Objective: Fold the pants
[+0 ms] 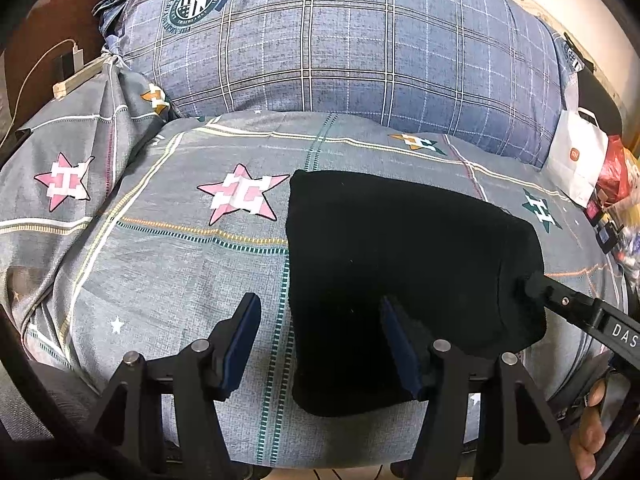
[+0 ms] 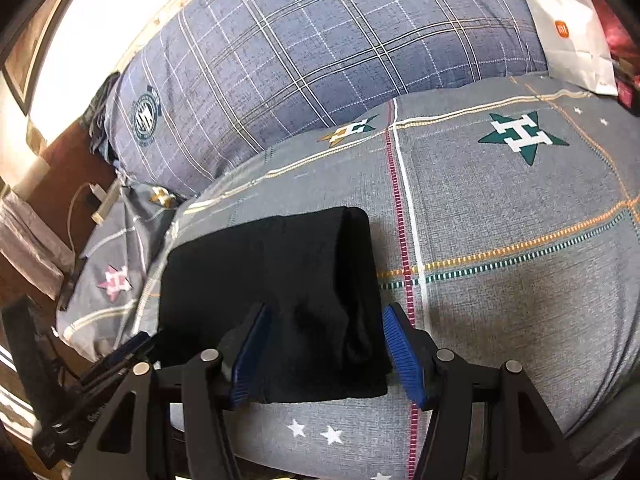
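Left gripper (image 1: 320, 340) stood with jaws apart, nothing clamped; its right pad (image 1: 396, 344) sat over the near left edge of the folded black pants (image 1: 400, 264), left pad over bare bedsheet (image 1: 180, 264). Right gripper (image 2: 324, 352) was also spread, jaws straddling the pants' near right corner, no squeeze visible. Beyond both: plaid pillow (image 1: 340, 48), white paper bag (image 2: 572, 28) far right.

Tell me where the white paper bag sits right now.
The white paper bag stands at the bed's far right edge in the left wrist view, beside the plaid pillow and beyond the folded black pants.
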`<state>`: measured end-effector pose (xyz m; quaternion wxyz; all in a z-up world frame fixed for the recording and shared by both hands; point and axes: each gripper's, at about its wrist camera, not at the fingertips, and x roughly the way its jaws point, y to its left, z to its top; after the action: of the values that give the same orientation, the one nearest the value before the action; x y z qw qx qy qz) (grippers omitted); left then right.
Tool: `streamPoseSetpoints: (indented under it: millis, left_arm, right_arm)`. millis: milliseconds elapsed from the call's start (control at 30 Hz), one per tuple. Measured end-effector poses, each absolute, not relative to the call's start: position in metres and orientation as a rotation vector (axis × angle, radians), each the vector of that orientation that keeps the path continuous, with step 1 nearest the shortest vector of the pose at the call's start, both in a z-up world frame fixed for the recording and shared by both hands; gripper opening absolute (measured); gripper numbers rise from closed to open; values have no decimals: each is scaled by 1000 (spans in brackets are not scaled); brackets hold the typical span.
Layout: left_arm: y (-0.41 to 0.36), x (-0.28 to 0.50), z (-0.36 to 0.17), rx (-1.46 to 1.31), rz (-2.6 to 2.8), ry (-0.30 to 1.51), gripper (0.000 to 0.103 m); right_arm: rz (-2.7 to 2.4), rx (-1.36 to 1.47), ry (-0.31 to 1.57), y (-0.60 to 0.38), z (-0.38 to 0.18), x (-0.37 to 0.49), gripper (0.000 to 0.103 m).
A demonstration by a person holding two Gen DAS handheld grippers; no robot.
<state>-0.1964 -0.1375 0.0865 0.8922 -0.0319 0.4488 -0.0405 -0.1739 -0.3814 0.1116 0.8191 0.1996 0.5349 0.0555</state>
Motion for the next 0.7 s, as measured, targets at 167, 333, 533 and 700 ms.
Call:
streamPoseSetpoints:
  millis: [167, 333, 533, 700]
  left_arm:
    - [-136, -198, 87, -74, -84, 932, 63]
    - [-136, -197, 86, -79, -80, 941, 63]
    - [-131, -194, 99, -90, -82, 937, 63]
    - [-125, -165, 123, -162, -190, 971, 65]
  right_arm:
    - [113, 399, 1146, -380, 111, -174, 62]
    - [140, 437, 1161, -383, 108, -174, 63]
    - [159, 448, 1156, -383, 112, -175, 63]
    - [178, 432, 1147, -383, 129, -163, 63]
